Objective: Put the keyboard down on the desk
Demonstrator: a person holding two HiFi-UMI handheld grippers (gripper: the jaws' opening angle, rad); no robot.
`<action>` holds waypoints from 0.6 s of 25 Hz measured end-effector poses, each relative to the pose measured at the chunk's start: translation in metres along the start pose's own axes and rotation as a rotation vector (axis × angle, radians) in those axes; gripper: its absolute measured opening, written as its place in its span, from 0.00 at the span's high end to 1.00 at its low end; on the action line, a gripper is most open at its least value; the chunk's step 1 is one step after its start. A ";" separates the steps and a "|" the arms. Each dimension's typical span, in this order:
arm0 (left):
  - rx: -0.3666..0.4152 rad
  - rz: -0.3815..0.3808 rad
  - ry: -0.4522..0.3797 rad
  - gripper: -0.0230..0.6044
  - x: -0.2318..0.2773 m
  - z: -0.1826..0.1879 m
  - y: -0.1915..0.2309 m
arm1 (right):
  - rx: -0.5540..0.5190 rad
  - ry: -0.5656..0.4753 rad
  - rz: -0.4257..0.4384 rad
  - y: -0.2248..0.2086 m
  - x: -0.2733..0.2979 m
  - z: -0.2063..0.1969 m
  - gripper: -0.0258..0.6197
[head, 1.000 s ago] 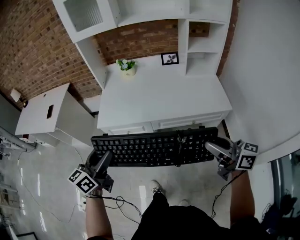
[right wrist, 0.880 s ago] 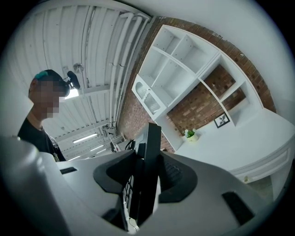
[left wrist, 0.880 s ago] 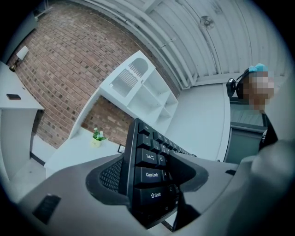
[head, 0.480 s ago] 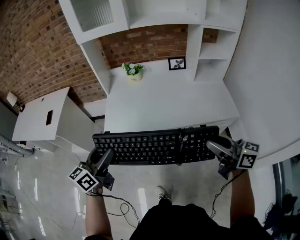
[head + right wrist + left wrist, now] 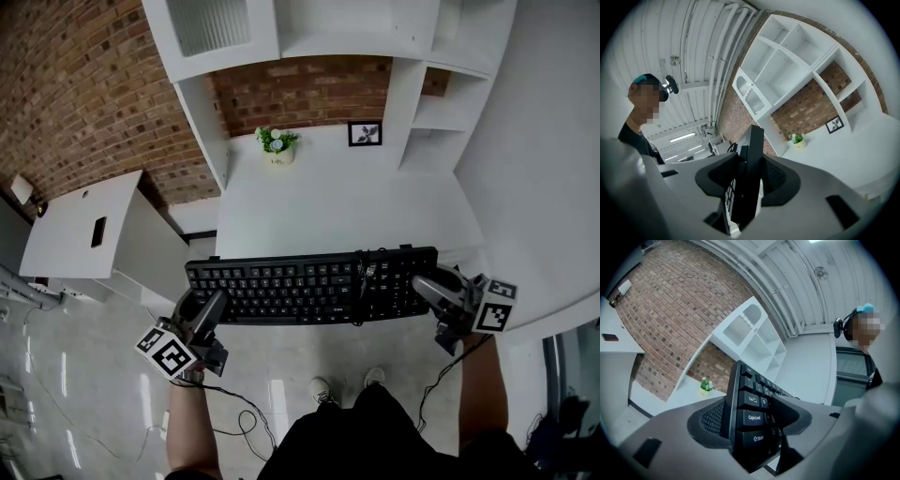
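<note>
A black keyboard (image 5: 309, 289) hangs level in the air at the white desk's (image 5: 337, 202) front edge, its far edge over the desk's rim. My left gripper (image 5: 208, 314) is shut on its left end, where the Caps Lock and Shift keys (image 5: 751, 417) sit between the jaws of that gripper (image 5: 750, 430). My right gripper (image 5: 427, 286) is shut on the right end, and the keyboard's edge (image 5: 749, 164) stands clamped between the jaws of this gripper (image 5: 747, 187). A black cable (image 5: 362, 281) lies across the keys.
On the desk's back stand a small potted plant (image 5: 277, 145) and a framed picture (image 5: 365, 133), under white shelves (image 5: 412, 56). A white side cabinet (image 5: 75, 234) stands at the left. Cables (image 5: 239, 412) trail on the tiled floor by the person's feet.
The keyboard and both grippers have come forward to the desk; its front edge now meets the keyboard's far edge. Both grips are unchanged.
</note>
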State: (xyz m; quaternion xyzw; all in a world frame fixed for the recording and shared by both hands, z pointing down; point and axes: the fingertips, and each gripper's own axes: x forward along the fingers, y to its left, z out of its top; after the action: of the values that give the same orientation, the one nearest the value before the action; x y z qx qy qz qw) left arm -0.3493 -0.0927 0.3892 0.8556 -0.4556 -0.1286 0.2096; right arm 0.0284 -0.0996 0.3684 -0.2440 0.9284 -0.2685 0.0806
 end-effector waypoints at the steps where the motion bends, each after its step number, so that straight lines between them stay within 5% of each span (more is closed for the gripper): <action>1: 0.001 0.003 0.001 0.49 0.002 0.002 0.003 | 0.000 0.000 0.002 -0.003 0.004 0.002 0.71; 8: 0.019 0.023 0.006 0.49 0.015 0.009 0.006 | 0.017 -0.013 0.024 -0.020 0.012 0.008 0.71; 15: 0.034 0.071 0.015 0.49 0.072 0.019 0.037 | 0.051 0.007 0.060 -0.089 0.047 0.032 0.71</action>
State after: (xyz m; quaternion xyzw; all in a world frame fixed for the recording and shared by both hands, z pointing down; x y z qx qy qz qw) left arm -0.3437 -0.1755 0.3880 0.8432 -0.4863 -0.1067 0.2029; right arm 0.0332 -0.2032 0.3880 -0.2126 0.9284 -0.2906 0.0914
